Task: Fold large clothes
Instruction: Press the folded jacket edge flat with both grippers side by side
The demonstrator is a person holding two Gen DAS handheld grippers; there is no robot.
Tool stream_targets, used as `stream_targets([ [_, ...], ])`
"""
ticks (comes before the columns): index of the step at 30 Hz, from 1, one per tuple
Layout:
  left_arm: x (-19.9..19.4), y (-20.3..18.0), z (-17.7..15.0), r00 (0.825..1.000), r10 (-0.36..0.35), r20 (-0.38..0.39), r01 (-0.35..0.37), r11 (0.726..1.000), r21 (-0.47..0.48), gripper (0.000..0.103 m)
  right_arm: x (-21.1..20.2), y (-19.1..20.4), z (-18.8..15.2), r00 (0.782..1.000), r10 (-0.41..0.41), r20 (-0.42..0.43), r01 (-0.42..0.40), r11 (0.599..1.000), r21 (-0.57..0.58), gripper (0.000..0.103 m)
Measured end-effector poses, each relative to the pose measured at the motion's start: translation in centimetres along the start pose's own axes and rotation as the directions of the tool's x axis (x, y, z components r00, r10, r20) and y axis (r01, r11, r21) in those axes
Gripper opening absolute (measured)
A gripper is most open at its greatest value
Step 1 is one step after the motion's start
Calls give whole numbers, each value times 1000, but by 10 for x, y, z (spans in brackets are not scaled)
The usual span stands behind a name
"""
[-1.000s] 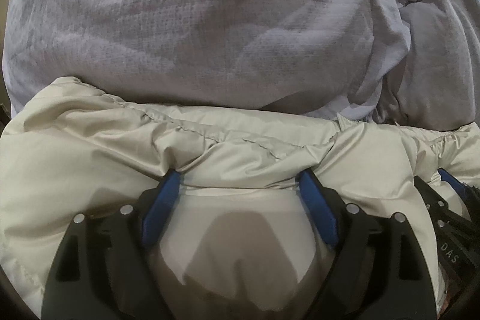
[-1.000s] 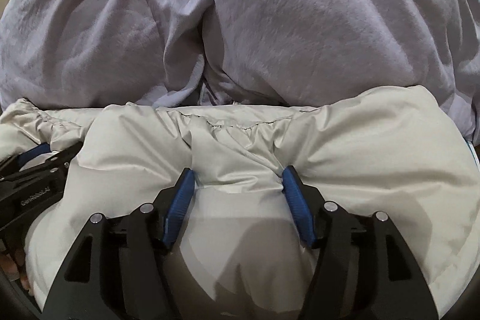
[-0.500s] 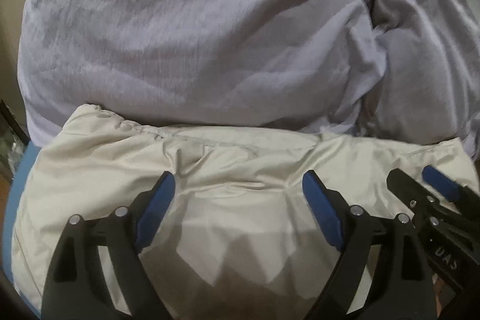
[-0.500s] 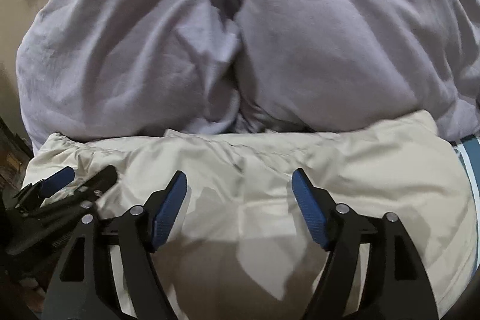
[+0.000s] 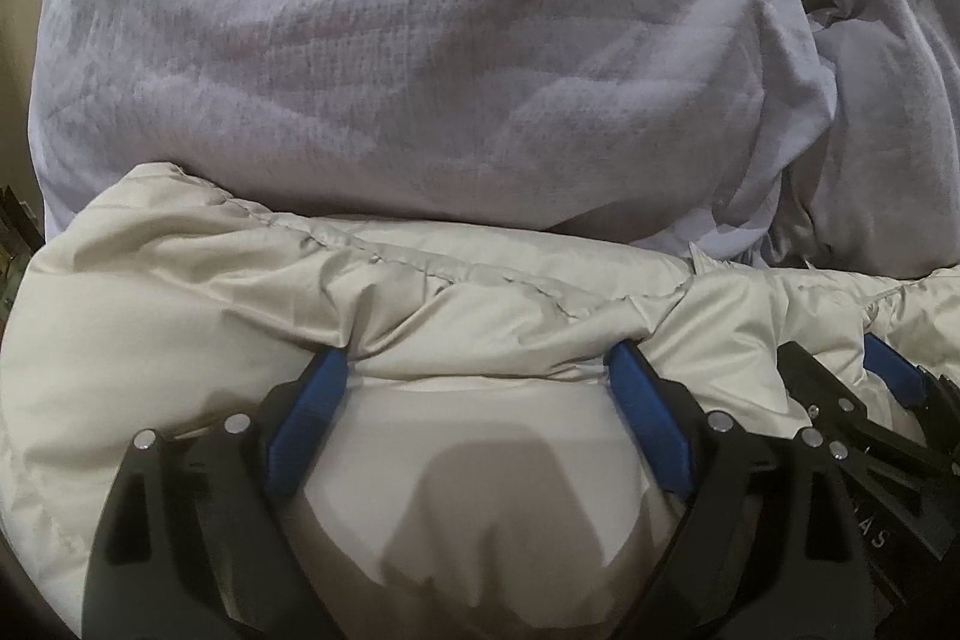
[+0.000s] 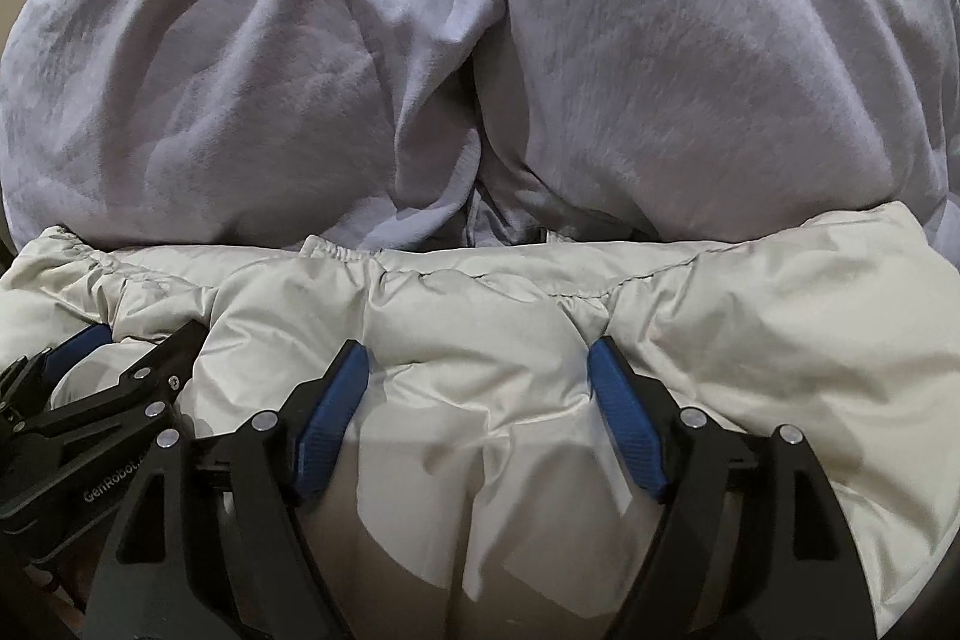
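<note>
Both grippers, left gripper [image 5: 480, 382] and right gripper [image 6: 477, 370], have just been opening their jaws, pads spread wide and pushed down into the cream puffer jacket [image 5: 198, 292] rather than pinching it. Compared with half a second ago they sit deeper in the padding. Jacket lies bunched on the bed against the lilac blanket [image 6: 690, 58]; looks like pressing a fold flat.

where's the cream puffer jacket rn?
Both wrist views: the cream puffer jacket fills the lower half, directly under both tongs, its seamed edge butting against the lavender blanket heaped behind it.
</note>
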State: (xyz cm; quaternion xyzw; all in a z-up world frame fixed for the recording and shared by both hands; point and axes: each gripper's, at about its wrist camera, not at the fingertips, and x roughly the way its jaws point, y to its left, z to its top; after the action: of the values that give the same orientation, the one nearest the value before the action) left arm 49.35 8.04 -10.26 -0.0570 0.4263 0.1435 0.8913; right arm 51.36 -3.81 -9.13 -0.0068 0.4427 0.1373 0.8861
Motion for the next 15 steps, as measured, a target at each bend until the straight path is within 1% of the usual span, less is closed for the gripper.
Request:
stream_targets([
  [5,11,-6,5,1000,0,-12,0,1000,10,89,6,-4,-1,1000,20,-21,-20,1000,2,79],
  [8,-13,2,8,1000,-12,-25,12,1000,5,89,-2,-14,6,998,42,-37,-42,999,5,79],
  [10,-26,9,12,1000,-22,-11,22,1000,-1,89,-17,-25,13,999,41,-12,-41,999,6,79],
  [11,-34,14,15,1000,-22,9,22,1000,3,89,-25,-31,15,999,35,7,-35,999,6,79],
  [12,-41,19,17,1000,-16,26,15,1000,7,89,-36,-42,17,999,23,34,-24,1000,8,79],
  [15,-49,40,24,998,13,54,-13,1000,6,89,-52,-70,17,998,-22,56,20,999,26,79],
])
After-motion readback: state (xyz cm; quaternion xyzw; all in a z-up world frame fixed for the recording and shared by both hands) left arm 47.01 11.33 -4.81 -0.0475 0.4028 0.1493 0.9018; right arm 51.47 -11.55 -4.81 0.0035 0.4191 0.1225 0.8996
